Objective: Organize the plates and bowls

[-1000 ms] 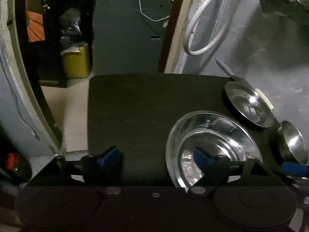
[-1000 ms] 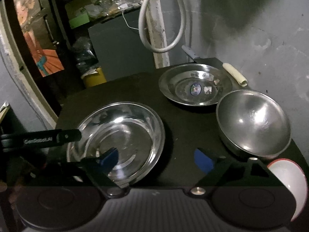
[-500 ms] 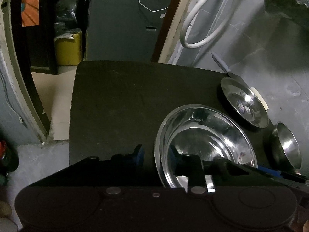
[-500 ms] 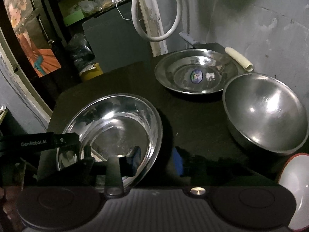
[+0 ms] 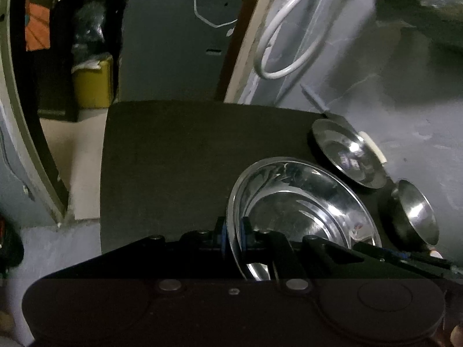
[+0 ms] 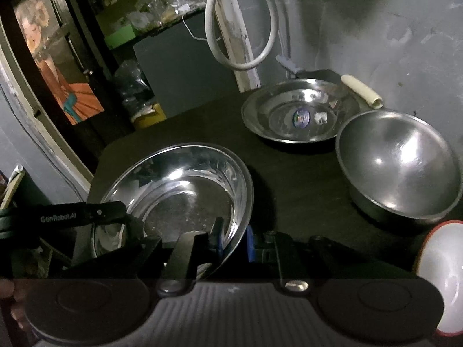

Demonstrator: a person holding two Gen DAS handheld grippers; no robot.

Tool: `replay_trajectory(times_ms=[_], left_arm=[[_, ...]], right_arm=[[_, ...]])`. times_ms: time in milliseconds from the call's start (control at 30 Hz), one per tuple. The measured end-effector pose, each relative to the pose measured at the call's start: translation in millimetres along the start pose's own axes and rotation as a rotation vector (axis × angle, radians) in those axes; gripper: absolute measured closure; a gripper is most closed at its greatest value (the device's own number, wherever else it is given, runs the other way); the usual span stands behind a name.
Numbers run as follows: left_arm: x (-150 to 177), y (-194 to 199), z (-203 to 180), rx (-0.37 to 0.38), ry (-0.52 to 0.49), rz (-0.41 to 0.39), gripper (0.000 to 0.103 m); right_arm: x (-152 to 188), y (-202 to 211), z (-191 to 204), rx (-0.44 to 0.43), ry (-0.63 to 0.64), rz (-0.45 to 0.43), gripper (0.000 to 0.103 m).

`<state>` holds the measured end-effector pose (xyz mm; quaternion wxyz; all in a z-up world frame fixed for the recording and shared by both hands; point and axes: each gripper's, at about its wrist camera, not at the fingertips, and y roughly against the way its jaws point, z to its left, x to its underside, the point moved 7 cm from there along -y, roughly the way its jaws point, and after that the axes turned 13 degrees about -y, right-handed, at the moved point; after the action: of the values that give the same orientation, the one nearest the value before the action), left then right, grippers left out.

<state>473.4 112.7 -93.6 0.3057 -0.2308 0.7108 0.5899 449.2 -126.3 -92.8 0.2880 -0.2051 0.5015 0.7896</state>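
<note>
I see three polished metal dishes: the near plate [image 6: 179,190] mirror-bright, the far plate [image 6: 301,112] shiny with a paper sticker in its middle, and the deep bowl [image 6: 399,164] a duller brushed steel. The desk [image 5: 185,156] beneath looks matt black and slightly grainy. The wall [image 6: 376,29] behind seems rough, patchy grey plaster.

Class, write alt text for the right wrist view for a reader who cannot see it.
The right gripper pinches the near rim of a wide steel plate on a dark table. Behind sit a second steel plate and a deep steel bowl.
</note>
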Motion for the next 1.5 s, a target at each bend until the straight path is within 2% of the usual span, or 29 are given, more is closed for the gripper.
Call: replay_trajectory(times_ms=[200,400,767,1133,1500], left_arm=[[1.3,28.9,-9.9,0.005,-0.025,-0.029,0.093],[16.3,64.8,-17.8,-0.004,-0.048,-0.031,0.092],[71.3,118.1,-29.7,-0.023,-0.083,0.046,0.09],[98.2,124.8,-39.9,-0.039,-0.126,0.12,0.088],[100.0,113.2,-47.9,-0.065,-0.19,0.148,0.087]], right_arm=[[3.9,29.5,1.7,-0.03,0.004,-0.023,0.085],[20.8,63.6,8.1,-0.063,0.019,-0.02,0.085],[74.3,116.5,15.6,-0.084,0.033,0.045,0.085],[104.0,124.9,6.6,-0.055,0.015,0.103,0.084],[111.3,119.1,2.6,-0.019,0.009,0.121,0.083]])
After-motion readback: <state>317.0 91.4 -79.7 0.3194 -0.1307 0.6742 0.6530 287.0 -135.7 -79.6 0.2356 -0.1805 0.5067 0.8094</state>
